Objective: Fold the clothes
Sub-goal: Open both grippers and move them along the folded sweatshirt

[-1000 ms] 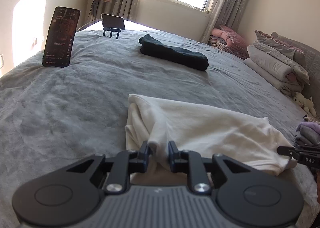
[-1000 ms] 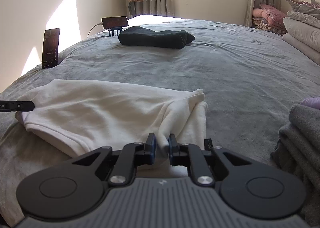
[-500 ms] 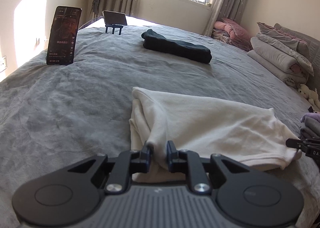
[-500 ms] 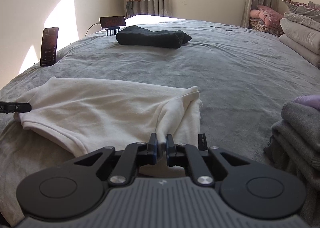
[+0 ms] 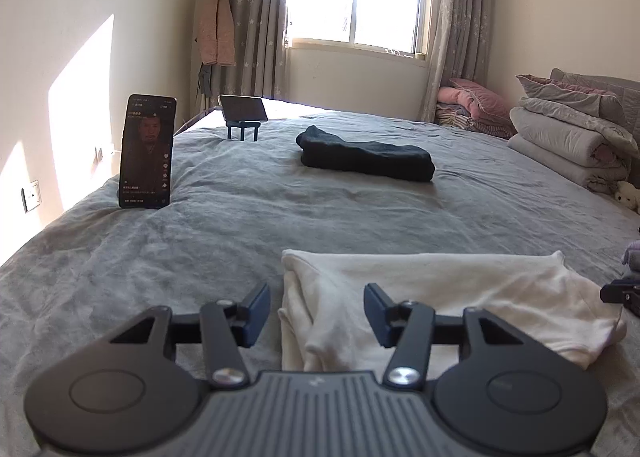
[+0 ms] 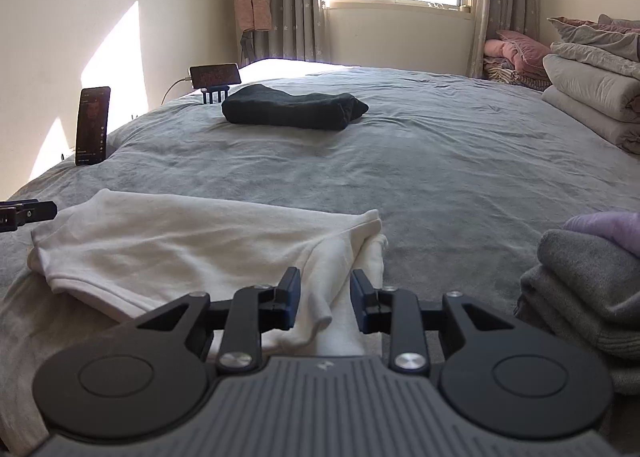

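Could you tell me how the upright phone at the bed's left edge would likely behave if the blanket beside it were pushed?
The upright phone stands tall and narrow on the soft grey blanket, so it would probably tip easily. Its support is hidden, so this is uncertain. It looks rigid and smooth, so it might slide once down.

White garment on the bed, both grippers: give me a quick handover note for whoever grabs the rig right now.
Left gripper: open, jaws either side of the white garment's left end, gripping nothing.
Right gripper: open at its right end, likewise empty.
The garment lies folded into a long band on the grey bed. A dark folded garment lies farther back; a grey and purple pile sits to the right.
Left: probably one more fold, then stack it.
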A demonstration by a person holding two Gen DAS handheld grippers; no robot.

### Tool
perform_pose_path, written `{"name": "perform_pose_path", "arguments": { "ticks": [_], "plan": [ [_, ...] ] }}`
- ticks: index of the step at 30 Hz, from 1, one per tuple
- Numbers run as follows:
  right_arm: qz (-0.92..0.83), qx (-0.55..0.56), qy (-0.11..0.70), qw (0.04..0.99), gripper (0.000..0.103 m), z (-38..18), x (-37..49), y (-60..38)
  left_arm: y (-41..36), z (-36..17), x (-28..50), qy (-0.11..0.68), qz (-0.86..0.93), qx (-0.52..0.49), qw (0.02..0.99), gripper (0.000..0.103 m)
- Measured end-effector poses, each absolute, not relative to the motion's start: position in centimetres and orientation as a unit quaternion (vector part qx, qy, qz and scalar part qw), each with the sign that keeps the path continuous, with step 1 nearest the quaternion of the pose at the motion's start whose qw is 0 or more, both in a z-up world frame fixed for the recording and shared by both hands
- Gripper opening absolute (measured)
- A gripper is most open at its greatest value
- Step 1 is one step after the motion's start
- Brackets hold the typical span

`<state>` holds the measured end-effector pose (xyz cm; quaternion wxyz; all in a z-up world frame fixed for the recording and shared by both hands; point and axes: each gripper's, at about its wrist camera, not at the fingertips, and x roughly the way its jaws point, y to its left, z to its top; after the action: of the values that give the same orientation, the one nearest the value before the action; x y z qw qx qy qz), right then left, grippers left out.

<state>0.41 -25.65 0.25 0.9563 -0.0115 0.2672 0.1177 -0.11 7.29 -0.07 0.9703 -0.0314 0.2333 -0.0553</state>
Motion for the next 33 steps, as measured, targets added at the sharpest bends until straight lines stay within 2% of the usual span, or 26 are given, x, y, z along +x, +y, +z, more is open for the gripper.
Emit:
{"name": "perform_pose_path", "arguments": {
  "ticks": [7,14,19,23,33],
  "plan": [
    [0.163,-0.038,0.233,0.958,0.032,-0.3,0.5,-23.1,3.7,-0.6,0.1,0.221,-0.125,0.013,0.967,0.054],
    [0.159,-0.078,0.286,0.942,0.031,-2.8,1.4,-23.0,1.1,-3.7,0.5,0.281,-0.192,0.086,0.936,0.056],
    [0.162,-0.054,0.273,0.947,0.03,-2.0,0.8,-23.6,3.5,-2.8,-0.4,0.294,-0.218,0.055,0.929,0.056],
    [0.165,-0.035,0.263,0.95,0.034,-1.4,0.3,-24.2,5.1,-1.6,-0.7,0.269,-0.204,0.046,0.94,0.056],
    [0.138,-0.031,0.235,0.962,0.035,-1.3,4.0,-22.3,5.4,-1.6,4.5,0.25,-0.162,0.025,0.954,0.057]
  ]
}}
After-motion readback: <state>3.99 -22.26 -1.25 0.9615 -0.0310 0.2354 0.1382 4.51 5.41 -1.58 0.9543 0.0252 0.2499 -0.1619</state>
